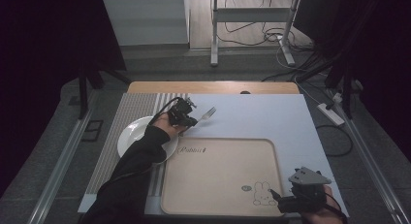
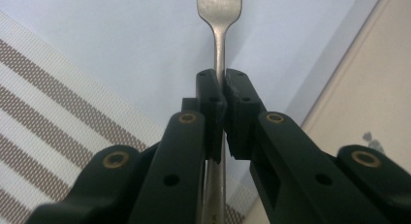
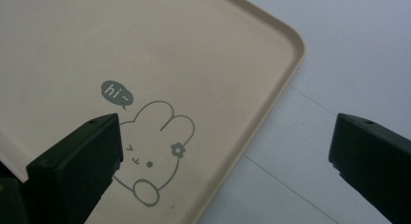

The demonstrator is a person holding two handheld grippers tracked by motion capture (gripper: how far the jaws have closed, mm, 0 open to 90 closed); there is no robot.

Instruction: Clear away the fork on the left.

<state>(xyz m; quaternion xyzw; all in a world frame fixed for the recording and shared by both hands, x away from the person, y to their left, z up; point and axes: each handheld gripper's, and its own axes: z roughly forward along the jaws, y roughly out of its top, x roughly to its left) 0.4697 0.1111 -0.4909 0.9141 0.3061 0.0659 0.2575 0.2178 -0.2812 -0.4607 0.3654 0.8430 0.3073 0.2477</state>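
Nearest me, my right hand-held gripper (image 1: 277,197) hovers at the near right corner of the shallow beige plastic tray with rounded corners (image 1: 218,161), its jaws spread wide and holding nothing. In the right gripper view one jaw hangs over the grey rabbit drawing with its "hi~" bubble (image 3: 145,151), the other over the pale blue mat (image 3: 349,54) beside the tray's rim.

Farther out, past the tray's far left corner, my left hand-held gripper (image 1: 194,121) is clamped on the handle of a silver metal fork (image 1: 207,113). The fork points away from me over the pale blue mat, tines toward the far side of the worktop. Whether it touches the mat I cannot tell. My dark sleeve (image 1: 140,161) crosses a round white plate (image 1: 133,134), hiding part of it; the plate sits on a brown-and-white striped placemat (image 1: 126,117) left of the tray.

At the far edge, a strip of wooden worktop (image 1: 213,87) shows. Beyond it lie grey floor, a metal stand's legs (image 1: 252,35), loose cables and a white power strip (image 1: 331,113). Both sides of the room are too dark to read. In the left gripper view the fork's tines are cut off at the top.
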